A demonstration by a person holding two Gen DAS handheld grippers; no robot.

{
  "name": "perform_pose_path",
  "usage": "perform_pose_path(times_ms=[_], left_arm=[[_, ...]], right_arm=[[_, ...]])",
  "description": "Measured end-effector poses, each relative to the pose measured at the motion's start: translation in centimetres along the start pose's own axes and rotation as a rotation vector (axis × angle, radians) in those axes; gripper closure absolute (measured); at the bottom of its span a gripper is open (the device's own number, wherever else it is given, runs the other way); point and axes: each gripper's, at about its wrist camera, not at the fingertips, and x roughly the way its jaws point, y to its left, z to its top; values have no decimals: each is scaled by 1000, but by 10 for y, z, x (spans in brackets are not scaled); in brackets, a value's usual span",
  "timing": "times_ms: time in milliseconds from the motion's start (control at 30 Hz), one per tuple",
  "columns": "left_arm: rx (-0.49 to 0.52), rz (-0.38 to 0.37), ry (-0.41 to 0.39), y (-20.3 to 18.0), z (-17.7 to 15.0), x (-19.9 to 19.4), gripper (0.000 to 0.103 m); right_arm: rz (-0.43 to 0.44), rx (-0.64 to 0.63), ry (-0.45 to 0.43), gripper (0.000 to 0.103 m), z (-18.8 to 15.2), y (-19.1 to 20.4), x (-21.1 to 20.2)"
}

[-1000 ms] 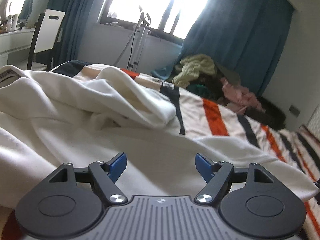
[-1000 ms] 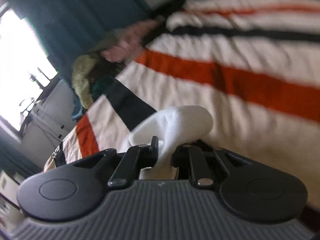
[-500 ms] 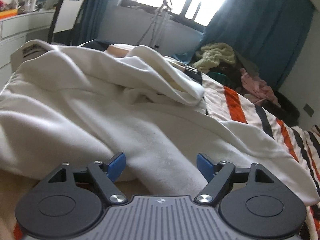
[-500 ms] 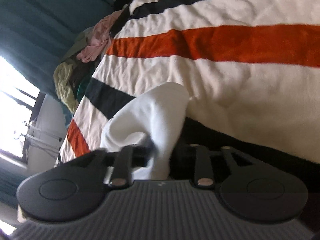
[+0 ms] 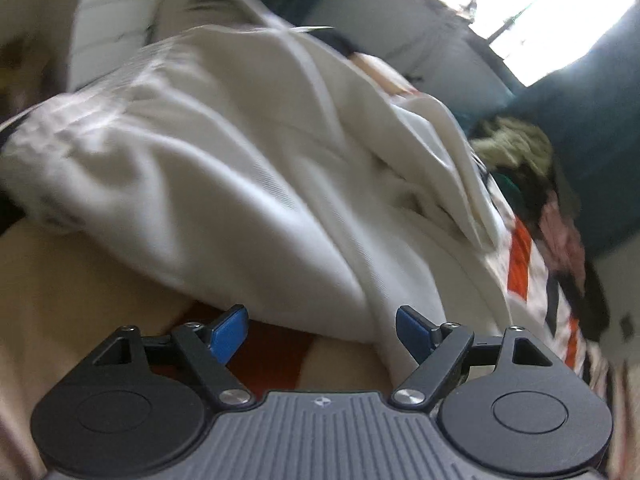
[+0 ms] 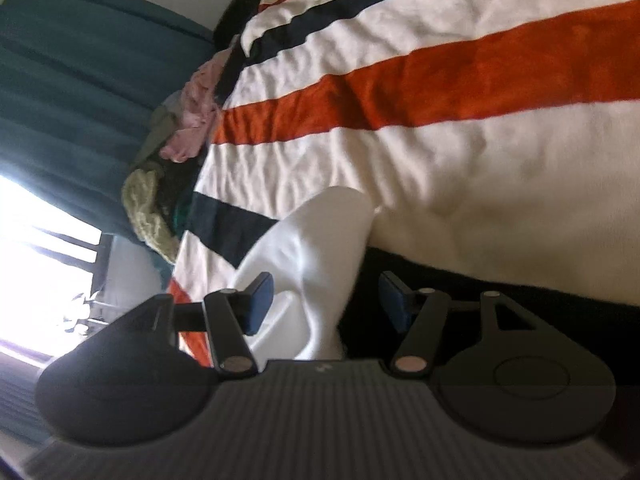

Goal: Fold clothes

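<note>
Here's the white garment point(image 5: 248, 184), a thick, soft, floppy thing heaped on the striped bed point(image 6: 460, 168). It looks light enough but bulky, likely to sag and slide unless taken by a hem or seam edge rather than mid-panel. The left claw point(image 5: 320, 334) stands wide with nothing between its blue pads; the garment's lower edge runs from about eleven o'clock across to one o'clock just ahead of it, the nearest fold close by the right-hand pad. Over on the right claw point(image 6: 326, 300), the jaws have just been opening: a white end of the cloth stands up between the pads toward twelve o'clock, released, neither pad pressing it.
</note>
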Motion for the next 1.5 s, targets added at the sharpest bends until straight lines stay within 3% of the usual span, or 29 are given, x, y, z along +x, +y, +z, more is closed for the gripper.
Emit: perform_pose_path(times_ms=[133,333,467,500,667,933,1067,1133,1300,1400,1433,1467,1500], left_arm=[[-161,-6,13,37,27,-9,21],[-327,9,-35,83,55,-15,23],[-457,-15,-50,104,60,-9,37],[-464,-15,-60,104,60,-9,39],[-467,-54,-115,105,60,-12,79],[-358,-112,-246,109,75,-65,89],[-427,-103,-201,137,86,-91,90],[-420,-73,-178,149,88,-96,90],[-442,-57,-150,170,81,-93,90],[-447,-39,-151,174,75,-94,90],[-449,-36,-152,174,74,-95,90],[-451,-34,-153,173,74,-95,90],[-451,-33,-153,173,73,-95,90]], right_arm=[[-11,4,-14,41,0,1,-3],[-37,90,1,41,7,-13,-6],[8,184,23,41,19,-25,-14],[20,203,27,41,23,-27,-16],[31,224,43,42,28,-32,-18],[-11,160,66,42,29,-22,9],[-22,110,50,42,37,-15,24],[-11,107,82,42,42,-15,37],[59,282,134,43,45,-40,64],[63,249,158,63,49,-38,76],[64,238,166,84,50,-37,80],[69,221,166,93,53,-35,82],[87,188,142,94,56,-29,80]])
